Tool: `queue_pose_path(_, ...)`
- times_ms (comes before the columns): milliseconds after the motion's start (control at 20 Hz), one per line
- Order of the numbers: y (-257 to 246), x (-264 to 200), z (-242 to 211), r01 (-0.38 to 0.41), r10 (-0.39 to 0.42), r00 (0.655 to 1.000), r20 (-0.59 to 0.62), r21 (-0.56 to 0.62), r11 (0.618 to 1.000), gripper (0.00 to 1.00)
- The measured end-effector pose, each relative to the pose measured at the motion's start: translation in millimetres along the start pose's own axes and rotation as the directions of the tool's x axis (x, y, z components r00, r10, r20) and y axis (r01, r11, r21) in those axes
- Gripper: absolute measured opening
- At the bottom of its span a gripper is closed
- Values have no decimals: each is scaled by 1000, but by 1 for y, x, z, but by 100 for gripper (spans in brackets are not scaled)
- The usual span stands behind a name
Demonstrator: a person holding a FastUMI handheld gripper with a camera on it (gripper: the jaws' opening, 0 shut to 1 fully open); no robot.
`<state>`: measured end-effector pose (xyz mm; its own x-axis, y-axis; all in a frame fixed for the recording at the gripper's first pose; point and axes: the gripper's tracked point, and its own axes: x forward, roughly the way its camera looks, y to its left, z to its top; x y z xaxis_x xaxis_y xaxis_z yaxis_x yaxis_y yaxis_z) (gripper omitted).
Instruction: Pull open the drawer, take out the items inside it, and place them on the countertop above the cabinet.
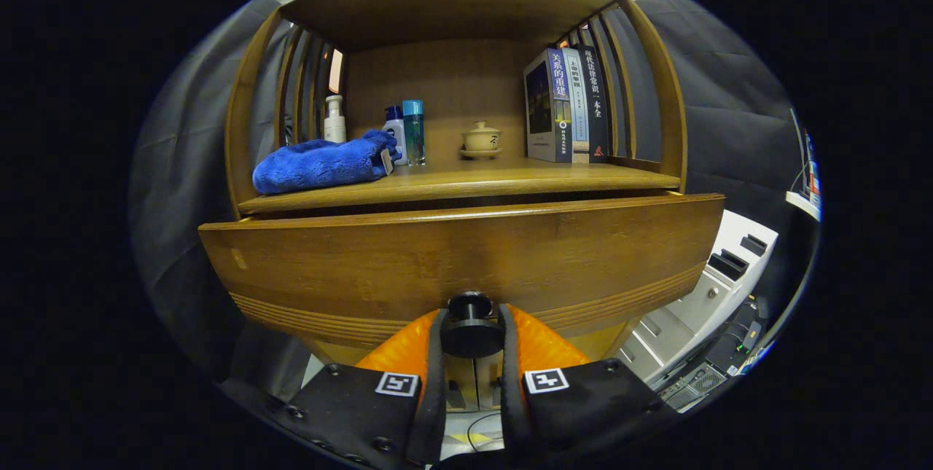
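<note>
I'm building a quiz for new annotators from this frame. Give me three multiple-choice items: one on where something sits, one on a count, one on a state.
1. Where does the blue towel lie?
A. on the countertop, at the end away from the books
B. inside the drawer
C. on top of the books

2. How many books stand upright on the countertop?
A. one
B. three
C. five

3. What is the claw doing?
A. hanging open, apart from the cabinet
B. shut on the drawer knob
C. holding the teacup

Answers:
1 A: the towel rests on the countertop beside the bottles, opposite the books.
2 B: three spines stand side by side.
3 B: both orange fingers press the black drawer knob between them, and the drawer front stands slightly out from the cabinet.
</note>
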<state>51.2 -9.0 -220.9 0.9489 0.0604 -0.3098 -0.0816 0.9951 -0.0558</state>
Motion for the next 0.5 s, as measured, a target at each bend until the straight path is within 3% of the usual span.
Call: queue_pose_path(500, -6, -63, -28, 8, -8, 999, -36, -3, 1000, 40)
